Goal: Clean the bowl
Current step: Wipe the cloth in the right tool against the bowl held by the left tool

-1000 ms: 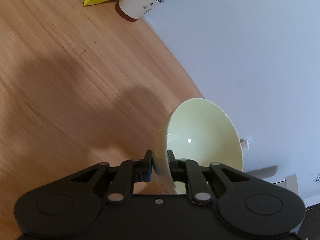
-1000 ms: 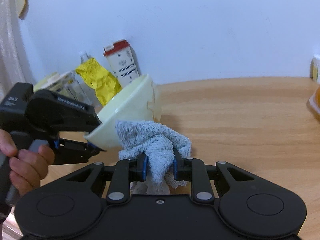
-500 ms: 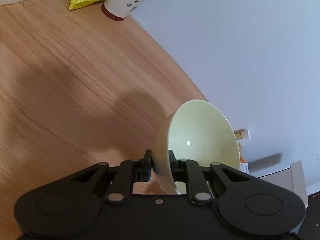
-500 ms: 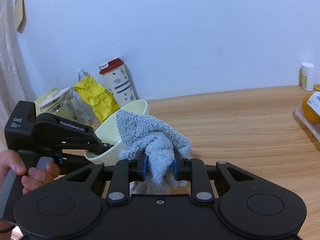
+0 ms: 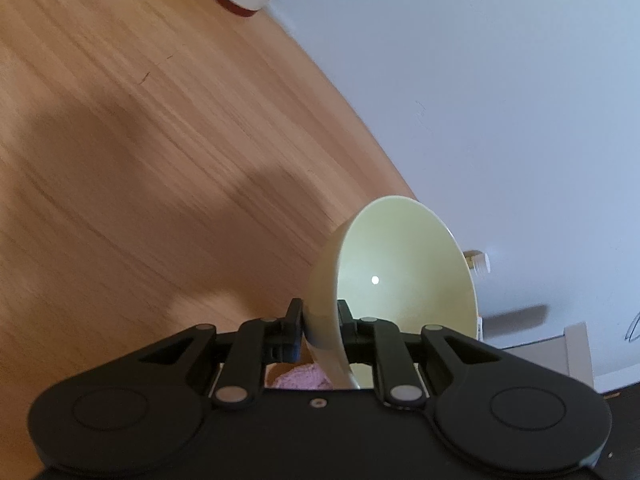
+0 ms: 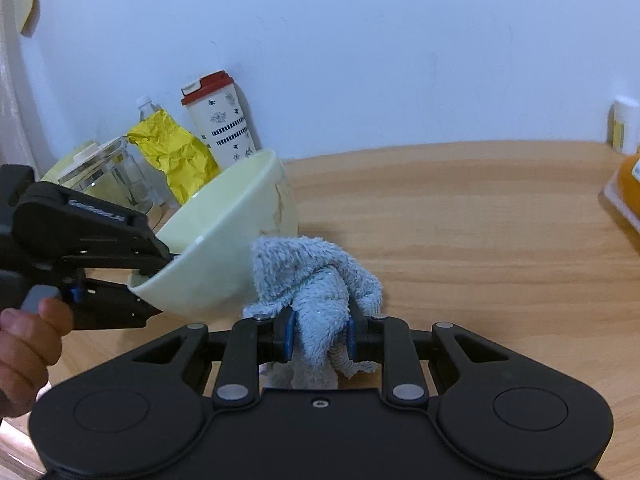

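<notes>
A pale yellow bowl [image 5: 404, 276] is held tilted above the wooden table, its rim pinched in my left gripper [image 5: 320, 320]. In the right wrist view the bowl [image 6: 224, 248] tips with its opening up and left, and the left gripper [image 6: 148, 276] grips its lower rim. My right gripper [image 6: 318, 336] is shut on a grey-blue terry cloth [image 6: 316, 276], which touches the bowl's outer wall at its lower right. The bowl's inside looks bare and glossy.
A red-lidded patterned tumbler [image 6: 218, 122], crumpled yellow wrapper [image 6: 174, 156], clear bottle and glass jar [image 6: 102, 176] stand by the wall at left. An orange-filled container [image 6: 628, 184] and small white jar [image 6: 624, 124] sit at right. Wooden table [image 6: 460, 224] spreads between.
The bowl has tipped from nearly level back to a steeper tilt. The cloth has come off the bowl's rim and now sits against its outer lower wall.
</notes>
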`<action>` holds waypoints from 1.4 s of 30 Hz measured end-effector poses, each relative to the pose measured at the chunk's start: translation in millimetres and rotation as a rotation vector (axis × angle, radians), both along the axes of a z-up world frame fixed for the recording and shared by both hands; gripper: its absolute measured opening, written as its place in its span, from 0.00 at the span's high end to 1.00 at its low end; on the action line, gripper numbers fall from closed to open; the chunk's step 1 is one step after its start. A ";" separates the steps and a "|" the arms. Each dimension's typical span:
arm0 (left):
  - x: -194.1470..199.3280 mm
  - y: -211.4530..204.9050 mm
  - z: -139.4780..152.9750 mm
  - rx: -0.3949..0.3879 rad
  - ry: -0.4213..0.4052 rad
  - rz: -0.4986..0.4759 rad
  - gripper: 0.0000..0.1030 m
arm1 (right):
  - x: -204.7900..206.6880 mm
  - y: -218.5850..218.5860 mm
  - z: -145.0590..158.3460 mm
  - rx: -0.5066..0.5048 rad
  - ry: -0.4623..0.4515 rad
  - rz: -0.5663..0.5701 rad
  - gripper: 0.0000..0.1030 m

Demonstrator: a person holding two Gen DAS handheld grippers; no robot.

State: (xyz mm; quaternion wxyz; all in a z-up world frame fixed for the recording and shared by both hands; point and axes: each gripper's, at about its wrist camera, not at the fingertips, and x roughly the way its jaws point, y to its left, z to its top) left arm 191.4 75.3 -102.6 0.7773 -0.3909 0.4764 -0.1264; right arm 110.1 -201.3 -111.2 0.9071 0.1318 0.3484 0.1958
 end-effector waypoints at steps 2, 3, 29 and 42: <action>0.0 0.3 -1.7 0.000 0.002 -0.003 0.86 | 0.9 0.7 -1.6 -0.009 -0.004 0.005 0.74; -0.2 1.2 -3.3 -0.005 0.007 -0.001 0.86 | 1.6 2.1 -2.6 -0.017 -0.004 0.005 0.74; 2.8 -5.0 -0.1 0.069 -0.037 -0.112 0.87 | -3.9 -26.2 36.5 0.049 -0.079 0.022 0.74; 8.0 1.7 -9.9 -0.019 0.004 -0.117 0.87 | 16.1 -26.5 5.2 0.107 0.058 0.063 0.74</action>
